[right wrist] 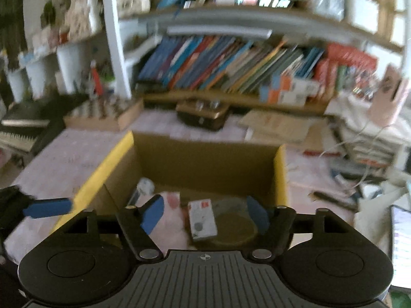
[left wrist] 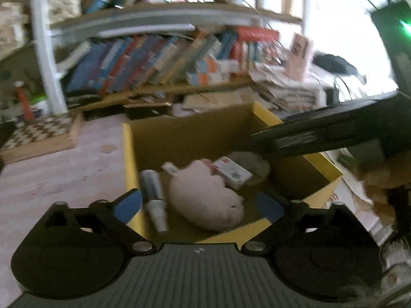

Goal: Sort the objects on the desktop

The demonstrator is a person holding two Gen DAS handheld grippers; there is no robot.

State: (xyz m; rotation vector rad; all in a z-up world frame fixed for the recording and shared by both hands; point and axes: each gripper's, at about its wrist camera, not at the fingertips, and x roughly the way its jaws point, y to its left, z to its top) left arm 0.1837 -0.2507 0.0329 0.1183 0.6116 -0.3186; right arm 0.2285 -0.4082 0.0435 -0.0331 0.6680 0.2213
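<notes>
Both my grippers hang over the box (left wrist: 259, 118), which fills the middle of each frame. My left gripper (left wrist: 199, 206) is spread wide and holds nothing; my right gripper (right wrist: 205, 214) is also wide and empty. Already in the box lie a pink plush (left wrist: 208, 197), a tube (left wrist: 154, 195) along the left wall, a small carton (left wrist: 232, 170) and a round lid (right wrist: 235, 227) under it. I judge a drop is just done, so the thing now is to lift straight up and clear the yellow rims before swinging out for the next piece.

In the left view a black bar (left wrist: 331, 131) cuts across the box's right corner from the right edge; what it is I cannot tell, but I should keep under or away from it. At lower left of the right view my other gripper's blue finger (right wrist: 47, 208) sits just beside the rim. A chessboard (left wrist: 41, 132) lies mid-left, paper piles (left wrist: 287, 89) upper right, books (right wrist: 226, 64) behind.
</notes>
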